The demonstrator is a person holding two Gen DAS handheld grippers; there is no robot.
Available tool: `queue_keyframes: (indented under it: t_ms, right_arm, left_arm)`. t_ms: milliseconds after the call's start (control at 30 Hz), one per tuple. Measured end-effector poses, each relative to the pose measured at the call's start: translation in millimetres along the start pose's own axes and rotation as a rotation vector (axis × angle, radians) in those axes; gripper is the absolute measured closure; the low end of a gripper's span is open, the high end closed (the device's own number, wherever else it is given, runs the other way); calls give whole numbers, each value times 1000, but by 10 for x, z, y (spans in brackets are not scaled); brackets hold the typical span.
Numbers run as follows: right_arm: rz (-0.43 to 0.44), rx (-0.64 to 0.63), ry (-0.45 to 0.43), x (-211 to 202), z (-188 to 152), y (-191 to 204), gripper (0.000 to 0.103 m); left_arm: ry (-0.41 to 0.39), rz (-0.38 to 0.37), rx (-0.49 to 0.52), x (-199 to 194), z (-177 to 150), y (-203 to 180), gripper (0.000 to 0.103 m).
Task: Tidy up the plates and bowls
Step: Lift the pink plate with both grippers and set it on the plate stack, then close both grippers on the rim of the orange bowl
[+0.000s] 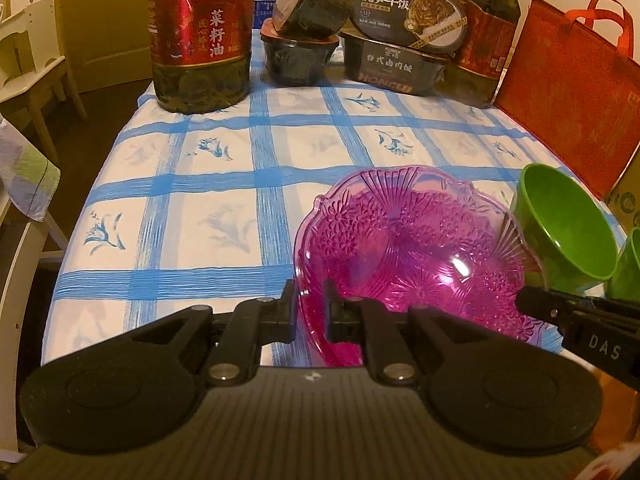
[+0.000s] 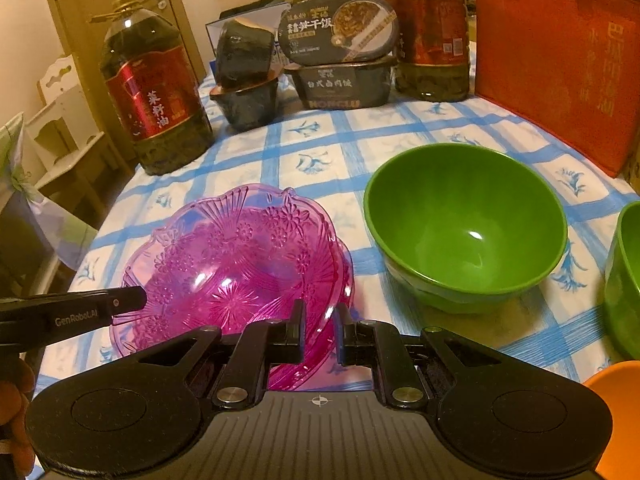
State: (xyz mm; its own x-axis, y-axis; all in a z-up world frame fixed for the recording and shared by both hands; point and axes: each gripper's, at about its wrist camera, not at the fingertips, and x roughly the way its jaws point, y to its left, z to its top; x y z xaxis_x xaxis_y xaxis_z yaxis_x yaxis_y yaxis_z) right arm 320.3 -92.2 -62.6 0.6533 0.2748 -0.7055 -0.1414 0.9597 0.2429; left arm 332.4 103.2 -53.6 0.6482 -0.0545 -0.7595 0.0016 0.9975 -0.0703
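Warm dim light; left of the checked table (image 2: 400, 136) a white chair (image 1: 28, 60), behind it a closed door (image 2: 120, 12).

We see a translucent pink bowl (image 2: 236, 272) with a scalloped rim and pressed flower and fan patterns, sitting low on the blue-checked cloth with its near rim nipped on two sides, and its doubled rim edge on the right suggests a second pink bowl nested under it, though we cannot tell. Just beside it to the right stands a plain green bowl (image 2: 466, 224), upright and empty, apparently nested in another green one. We catch a further green bowl (image 2: 624, 280) at the right edge, apart from it.
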Motion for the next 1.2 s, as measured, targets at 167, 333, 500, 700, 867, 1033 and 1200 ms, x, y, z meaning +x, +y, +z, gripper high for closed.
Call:
queue_keyframes:
  t_ms: [167,333,500,700,867,1033,1200]
  right_arm:
    - [-19,0,-4,49,11,-22,83]
    - [8,25,-7,-7,-2,-74,73]
    - [33,25,-17,-173,-69,-54,73]
    - [56,19,-18,-526,-230,-20,73]
    - [64,24,-18,-891,-385,-75,73]
    - [64,38,-30,-1292,-533,-226,73]
    - [50,62,-63,-1698,-671,-461,73]
  left_arm:
    - [-15,31,21,48,-4,-30,90]
    - [-47,24,0,-65,-43,-4,88]
    - [-69,16,-34,-280,-107,-2,87]
    - [-75,5,-89,-602,-262,-45,86]
    - [-65,-10,-112,-881,-447,-188,86]
    - [-52,-34,-130,-1159,-646,-397,84]
    - [-38,-70,-134,-1368,-859,-651,83]
